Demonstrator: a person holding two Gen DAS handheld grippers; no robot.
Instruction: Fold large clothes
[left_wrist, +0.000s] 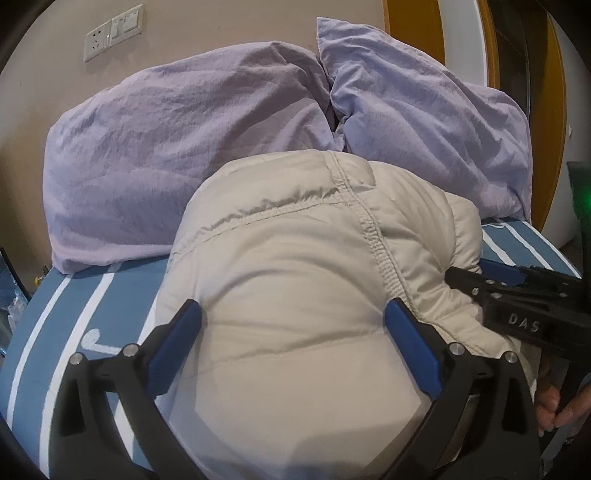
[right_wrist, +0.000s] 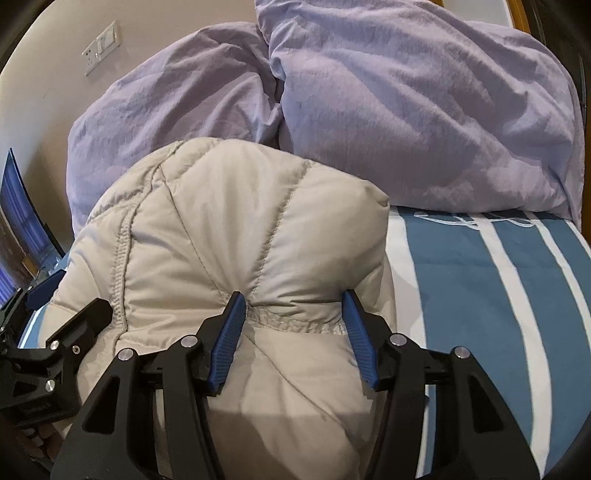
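Beige puffer jacket (left_wrist: 295, 295) bunched into a fat bundle on the bed (left_wrist: 85, 302), right up against 2 lilac pillows (left_wrist: 166, 147) at the headboard end. Blue-and-white striped sheet showing on both sides of it.

Left hand-held gripper (left_wrist: 293, 325) spread wide, blue pads straddling the near part of the bundle, pressed to its sides. Looks more like bracing or steadying than pinching; can't tell for sure whether any fabric is actually caught. Probably set that way because the padding is too thick to bite through.

Right hand-held gripper (right_wrist: 293, 314) about half spread, pads sunk into the fabric either side of a stitched seam, with creases pulling toward the left pad. So, clamped on a thick fold of the jacket, by the look of it. Makes sense to grab at a seam, since slippery down shell gives little else to hold.

In the left wrist view, right gripper coming in from the right edge and touching the bundle's side, so both sit close together on the same lump.

Guessing mid-fold: already doubled over but lumpy, not yet flattened or squared. Puffy fill likely to spring back open once let go.
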